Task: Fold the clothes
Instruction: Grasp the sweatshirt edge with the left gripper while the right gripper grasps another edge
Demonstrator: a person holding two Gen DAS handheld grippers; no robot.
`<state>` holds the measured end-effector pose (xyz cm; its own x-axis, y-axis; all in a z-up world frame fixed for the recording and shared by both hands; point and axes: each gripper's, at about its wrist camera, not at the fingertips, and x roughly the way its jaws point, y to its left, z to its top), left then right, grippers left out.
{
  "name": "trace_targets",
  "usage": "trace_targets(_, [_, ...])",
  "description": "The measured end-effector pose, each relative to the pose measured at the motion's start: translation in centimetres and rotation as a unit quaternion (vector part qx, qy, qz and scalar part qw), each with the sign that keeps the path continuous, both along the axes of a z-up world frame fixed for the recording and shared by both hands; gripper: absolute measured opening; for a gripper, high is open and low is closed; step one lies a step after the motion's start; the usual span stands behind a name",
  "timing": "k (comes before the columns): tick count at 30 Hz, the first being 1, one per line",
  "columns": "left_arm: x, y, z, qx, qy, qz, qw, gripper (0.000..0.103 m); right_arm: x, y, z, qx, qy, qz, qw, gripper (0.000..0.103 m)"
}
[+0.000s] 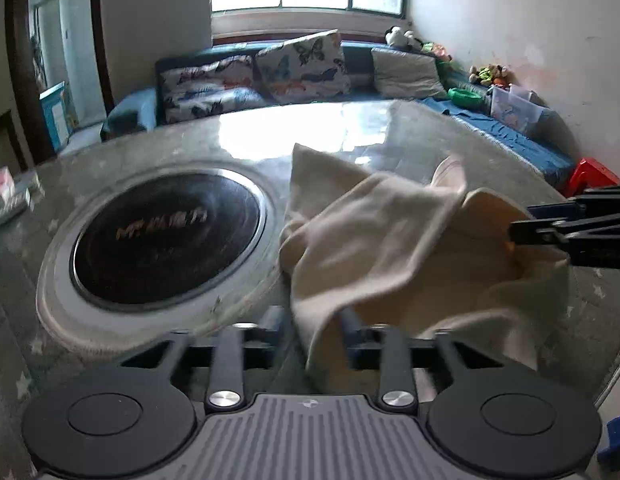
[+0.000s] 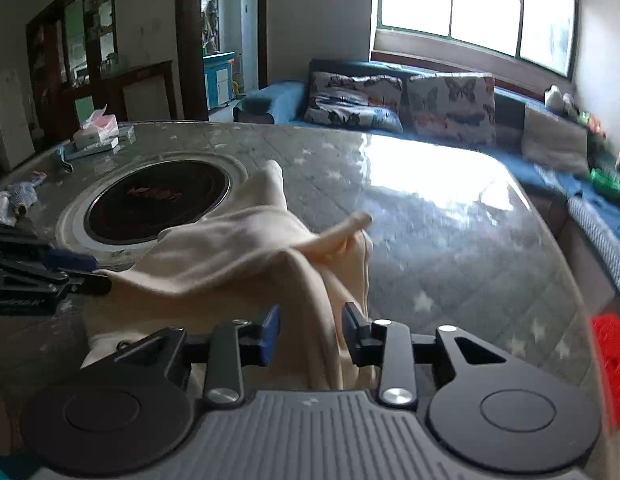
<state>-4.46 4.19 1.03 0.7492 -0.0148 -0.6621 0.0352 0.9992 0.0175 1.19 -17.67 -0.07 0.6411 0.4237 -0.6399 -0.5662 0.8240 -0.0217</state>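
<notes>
Cream garment [image 1: 390, 232] between both grippers [image 1: 314, 332] [image 2: 310, 332] — hob lettering unreadable.

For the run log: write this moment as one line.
phase: mid-fold | left gripper: shut on cream garment | right gripper: shut on cream garment | garment: lifted, bunched over table

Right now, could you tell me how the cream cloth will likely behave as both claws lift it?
The cloth is probably floppy: it sags and creases between the left claw and right claw. It looks light, and likely slides easily on the glossy table.
</notes>
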Motion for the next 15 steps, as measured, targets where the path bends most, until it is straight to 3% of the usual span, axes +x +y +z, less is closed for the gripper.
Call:
trace_targets(4, [1.2, -2.0, 0.4, 0.018, -0.024, -0.041, 0.9987, 0.048, -0.2, 1.5, 0.0, -0.026, -0.017, 0.014, 0.999, 0.033])
trace_targets(7, [2.6, -4.2, -0.1, 0.037, -0.033, -0.08, 0.9956, 0.048, -0.1, 2.5, 0.0, -0.037, -0.024, 0.023, 0.999, 0.014])
trace_targets(12, [5.2, -7.5, -2.0, 0.09, -0.044, -0.114, 0.9885, 0.048, 0.3, 2.3, 0.3, -0.014, -0.028, 0.016, 0.999, 0.004])
trace_targets(13, [5.7, -7.9, -2.5, 0.103, -0.042, -0.113, 0.9873, 0.045, 0.3, 2.1, 0.5, -0.008, -0.03, 0.012, 0.999, 0.003])
trace_targets(15, [6.0, -7.4, -2.7, 0.106, -0.04, -0.106, 0.9878, 0.027, 0.2, 1.6, 1.0, 0.003, -0.035, 0.005, 0.999, 0.002])
